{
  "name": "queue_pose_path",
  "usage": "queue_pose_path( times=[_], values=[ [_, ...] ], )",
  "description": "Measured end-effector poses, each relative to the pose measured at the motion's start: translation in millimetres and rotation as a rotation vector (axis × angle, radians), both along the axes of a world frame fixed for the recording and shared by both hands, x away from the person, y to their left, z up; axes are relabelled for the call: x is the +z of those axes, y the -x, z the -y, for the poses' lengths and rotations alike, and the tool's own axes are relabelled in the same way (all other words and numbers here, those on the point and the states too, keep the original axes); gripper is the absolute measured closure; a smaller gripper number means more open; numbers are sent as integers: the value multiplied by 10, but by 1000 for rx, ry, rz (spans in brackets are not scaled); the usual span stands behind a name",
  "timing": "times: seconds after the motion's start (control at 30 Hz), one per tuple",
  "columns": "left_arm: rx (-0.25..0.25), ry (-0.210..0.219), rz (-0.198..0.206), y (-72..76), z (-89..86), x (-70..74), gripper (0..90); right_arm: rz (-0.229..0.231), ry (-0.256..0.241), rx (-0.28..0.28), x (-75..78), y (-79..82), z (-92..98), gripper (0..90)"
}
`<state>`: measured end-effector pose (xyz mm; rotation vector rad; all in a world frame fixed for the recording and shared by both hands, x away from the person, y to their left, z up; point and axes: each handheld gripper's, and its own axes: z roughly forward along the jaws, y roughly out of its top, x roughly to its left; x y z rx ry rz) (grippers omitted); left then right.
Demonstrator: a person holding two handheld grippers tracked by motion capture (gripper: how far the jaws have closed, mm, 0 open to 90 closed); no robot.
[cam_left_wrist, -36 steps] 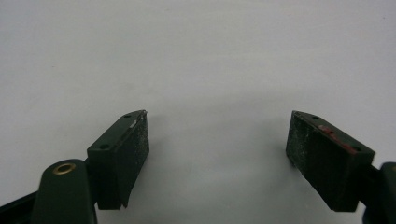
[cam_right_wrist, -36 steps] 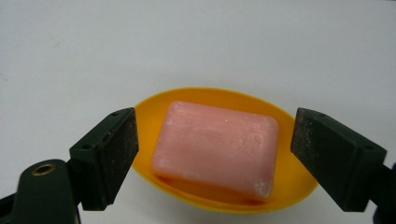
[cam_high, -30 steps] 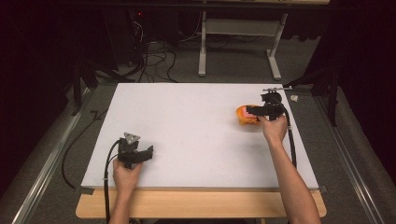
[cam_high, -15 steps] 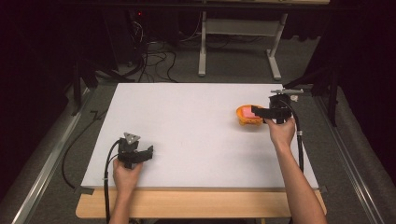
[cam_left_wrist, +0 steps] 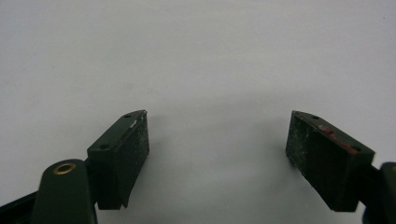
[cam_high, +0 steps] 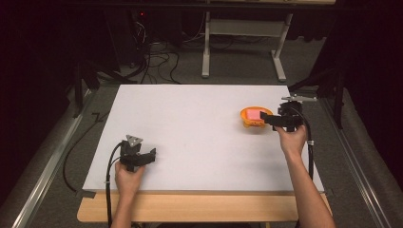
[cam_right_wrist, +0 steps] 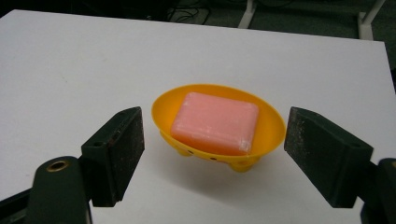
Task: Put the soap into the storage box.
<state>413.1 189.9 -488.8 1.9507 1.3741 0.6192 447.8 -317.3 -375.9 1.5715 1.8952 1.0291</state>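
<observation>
While right gripper (cam_right_wrist: 212, 154) gapes wide before pink rectangular soap bar (cam_right_wrist: 215, 122) in yellow oval plastic dish (cam_right_wrist: 271, 122), we should centre jaws, grip level; left gripper (cam_left_wrist: 217, 154) wide, empty.

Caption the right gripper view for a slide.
Open right tool faces a pink soap bar in a yellow dish.
</observation>
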Motion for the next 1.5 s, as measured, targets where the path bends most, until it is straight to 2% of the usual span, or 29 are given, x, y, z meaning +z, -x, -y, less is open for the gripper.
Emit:
queue_pose_path(
  times=[0.8,1.4,1.5],
  values=[
    [-1,-5,3,1,2,0,218,65,-23,28,39,358,90,216],
    [-2,-7,4,2,3,0,217,75,-30,68,-132,577,96,229],
    [-2,-7,4,2,3,0,218,63,-31,70,-177,610,78,231]
  ],
)
